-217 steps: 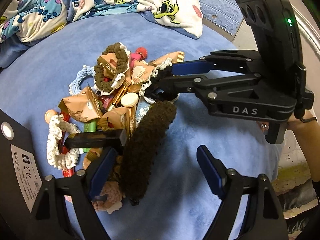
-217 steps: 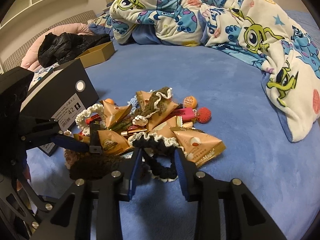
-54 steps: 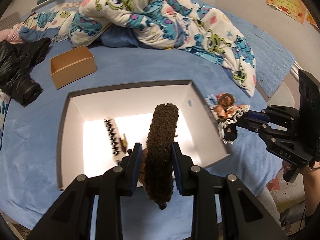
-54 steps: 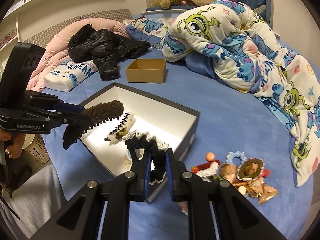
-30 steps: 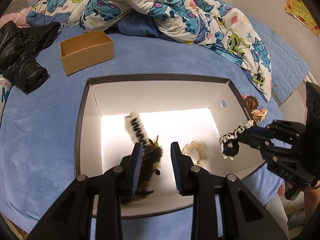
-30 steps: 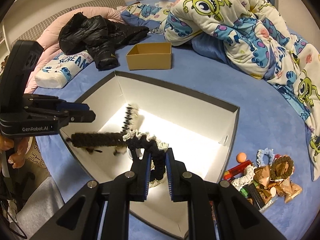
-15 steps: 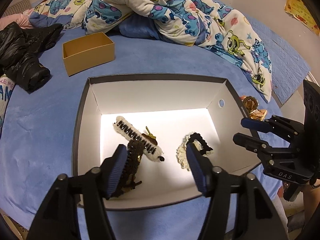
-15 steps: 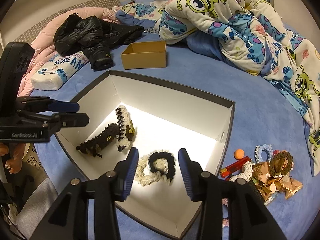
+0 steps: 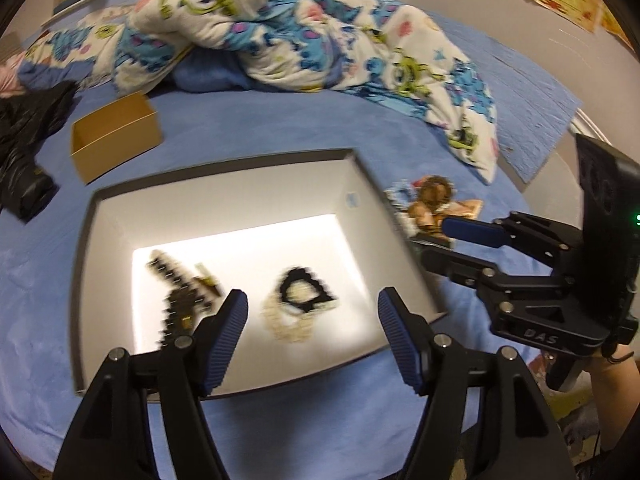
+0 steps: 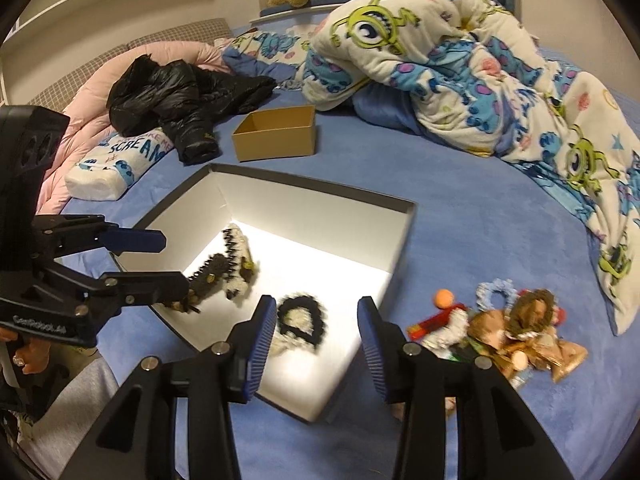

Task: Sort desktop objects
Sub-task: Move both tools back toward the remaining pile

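A large box with white walls (image 9: 240, 184) (image 10: 312, 208) lies open on the blue bed. On its floor are a brown fuzzy hair clip (image 9: 178, 304) (image 10: 212, 270), a cream clip with black teeth (image 10: 236, 248) and a black-and-cream scrunchie (image 9: 298, 300) (image 10: 298, 320). My left gripper (image 9: 312, 304) (image 10: 172, 260) hangs above the box's near side, its jaws opening with nothing held. My right gripper (image 10: 317, 312) (image 9: 436, 240) stands open and empty over the box's right edge. A pile of scrunchies, snack packets and small items (image 10: 500, 328) (image 9: 432, 200) lies to the right of the box.
A small brown cardboard box (image 10: 276, 136) (image 9: 116, 140) sits behind the big box. A black jacket (image 10: 180, 92) and a printed pillow (image 10: 116, 160) lie at the back left. A monster-print blanket (image 10: 460, 60) is heaped at the back and right.
Both grippers let go: the brown clip and the scrunchie now lie in the box. Both jaws stand wider, and both grippers have pulled back and up towards the right.
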A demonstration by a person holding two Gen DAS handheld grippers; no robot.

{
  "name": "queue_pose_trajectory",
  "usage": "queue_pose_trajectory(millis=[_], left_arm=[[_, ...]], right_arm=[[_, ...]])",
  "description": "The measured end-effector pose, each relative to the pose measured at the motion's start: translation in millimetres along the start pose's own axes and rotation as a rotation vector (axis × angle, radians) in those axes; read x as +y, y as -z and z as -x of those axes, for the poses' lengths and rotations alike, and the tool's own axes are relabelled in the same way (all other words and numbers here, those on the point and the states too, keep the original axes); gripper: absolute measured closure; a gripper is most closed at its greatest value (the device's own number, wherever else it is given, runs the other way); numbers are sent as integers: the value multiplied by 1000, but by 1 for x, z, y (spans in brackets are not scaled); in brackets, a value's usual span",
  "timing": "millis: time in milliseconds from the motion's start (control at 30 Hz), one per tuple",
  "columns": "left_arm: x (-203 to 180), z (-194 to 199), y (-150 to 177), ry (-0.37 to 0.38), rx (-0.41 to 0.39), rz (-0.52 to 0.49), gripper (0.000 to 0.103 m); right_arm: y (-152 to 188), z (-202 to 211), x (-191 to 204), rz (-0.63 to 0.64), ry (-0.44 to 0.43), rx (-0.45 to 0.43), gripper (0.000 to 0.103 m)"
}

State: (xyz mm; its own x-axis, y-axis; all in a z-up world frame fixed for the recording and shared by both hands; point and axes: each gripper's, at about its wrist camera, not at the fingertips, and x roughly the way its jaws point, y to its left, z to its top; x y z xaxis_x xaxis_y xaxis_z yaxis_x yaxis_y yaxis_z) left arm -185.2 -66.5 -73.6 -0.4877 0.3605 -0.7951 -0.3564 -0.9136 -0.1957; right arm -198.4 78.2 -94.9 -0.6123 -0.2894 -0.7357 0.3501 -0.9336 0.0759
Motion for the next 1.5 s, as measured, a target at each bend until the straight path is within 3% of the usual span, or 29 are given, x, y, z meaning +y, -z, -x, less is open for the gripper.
queue_pose_trajectory(millis=[500,1133,1500], left_arm=[[-111,-28,-21,79,17,-131,34],[-178,-68,-18,87,84,-177,34],[-196,-95,-12,78,111,-175,34]], right_arm=[[42,51,-86,-102,103,-25,60],[80,74,-153,-143,145,-25,60],[103,73,-184,-171,148,-12,60]])
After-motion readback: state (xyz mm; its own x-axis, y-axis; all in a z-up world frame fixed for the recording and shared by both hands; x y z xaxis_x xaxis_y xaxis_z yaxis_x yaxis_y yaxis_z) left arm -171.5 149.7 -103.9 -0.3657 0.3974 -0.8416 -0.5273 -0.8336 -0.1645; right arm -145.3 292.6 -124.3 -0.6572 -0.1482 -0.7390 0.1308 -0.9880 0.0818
